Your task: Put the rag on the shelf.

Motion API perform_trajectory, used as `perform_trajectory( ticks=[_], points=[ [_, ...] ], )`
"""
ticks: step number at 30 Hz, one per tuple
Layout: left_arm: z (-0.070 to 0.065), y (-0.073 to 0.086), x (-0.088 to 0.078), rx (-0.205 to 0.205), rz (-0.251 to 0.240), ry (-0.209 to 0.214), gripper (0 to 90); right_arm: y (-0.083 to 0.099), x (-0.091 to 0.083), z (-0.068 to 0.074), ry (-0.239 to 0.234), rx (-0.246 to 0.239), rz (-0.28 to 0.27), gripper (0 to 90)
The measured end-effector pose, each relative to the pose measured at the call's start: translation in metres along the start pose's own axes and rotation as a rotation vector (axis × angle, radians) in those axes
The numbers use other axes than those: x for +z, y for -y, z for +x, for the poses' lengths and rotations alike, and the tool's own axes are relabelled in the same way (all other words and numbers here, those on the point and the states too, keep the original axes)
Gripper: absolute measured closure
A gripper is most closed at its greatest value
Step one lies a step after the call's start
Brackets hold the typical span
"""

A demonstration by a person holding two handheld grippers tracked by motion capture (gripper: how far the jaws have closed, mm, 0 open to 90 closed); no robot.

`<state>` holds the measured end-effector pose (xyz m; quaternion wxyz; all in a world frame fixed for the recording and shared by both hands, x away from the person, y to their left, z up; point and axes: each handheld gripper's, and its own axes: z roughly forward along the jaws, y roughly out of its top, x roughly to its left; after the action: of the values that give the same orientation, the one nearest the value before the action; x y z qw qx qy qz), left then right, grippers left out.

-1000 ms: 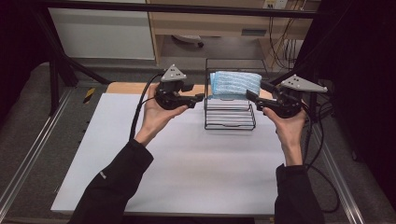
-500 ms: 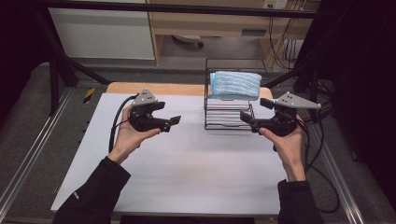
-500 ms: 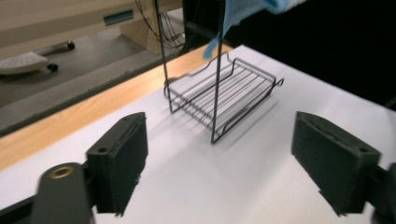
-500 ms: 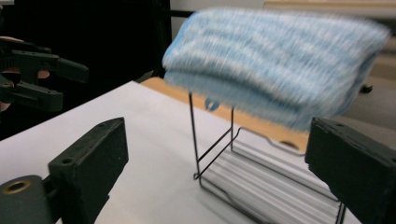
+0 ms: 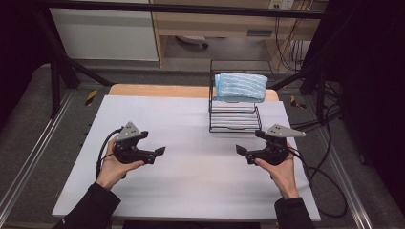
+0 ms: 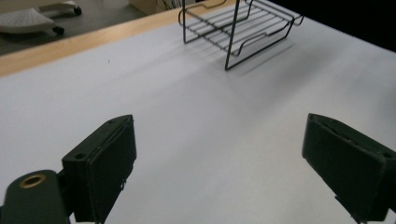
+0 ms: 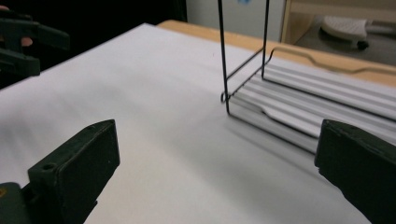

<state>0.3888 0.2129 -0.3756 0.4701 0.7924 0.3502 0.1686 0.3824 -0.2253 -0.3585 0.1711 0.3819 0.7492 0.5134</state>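
Observation:
A black wire two-tier rack (image 5: 234, 121) stands at the back right of the white table (image 5: 191, 191). A folded blue towel (image 5: 240, 87) lies on its top tier. My left gripper (image 5: 154, 143) hovers low over the table's left half, well clear of the rack (image 6: 238, 32). My right gripper (image 5: 250, 142) hovers just in front of the rack's near corner (image 7: 226, 100). Both point inward at each other. The jaws of both have just been opening, and nothing lies between them in the left gripper (image 6: 238, 172) or the right gripper (image 7: 219, 172).
A wooden strip (image 5: 157, 90) edges the table at the back. Cables (image 5: 325, 176) trail off the right side. A chair base (image 5: 191, 42) and cabinets stand on the floor beyond. The left gripper (image 7: 23, 42) shows far off in the right gripper view.
Both hands have drawn back from the towel on the rack and sunk toward the table, the left one also moving left. Both pairs of jaws have opened. The towel stays on the rack.

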Motion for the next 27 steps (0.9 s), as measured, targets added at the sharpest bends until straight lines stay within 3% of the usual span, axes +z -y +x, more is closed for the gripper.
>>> perform_trajectory(
  ticks=[5,15,21,27],
  points=[
    [0.006,0.025,-0.004,-0.027,0.011,-0.006,10.1,0.026,0.004,-0.002,-0.009,0.01,0.048,0.6],
    [0.017,0.063,-0.01,-0.016,0.06,-0.019,10.0,0.068,0.002,-0.009,-0.028,0.03,0.118,0.6],
    [0.022,0.078,-0.015,-0.022,0.075,-0.028,10.0,0.085,-0.007,-0.016,-0.042,0.058,0.138,0.6],
    [0.024,0.087,-0.018,-0.03,0.076,-0.03,9.9,0.094,-0.009,-0.019,-0.027,0.035,0.166,0.6]
  ],
)
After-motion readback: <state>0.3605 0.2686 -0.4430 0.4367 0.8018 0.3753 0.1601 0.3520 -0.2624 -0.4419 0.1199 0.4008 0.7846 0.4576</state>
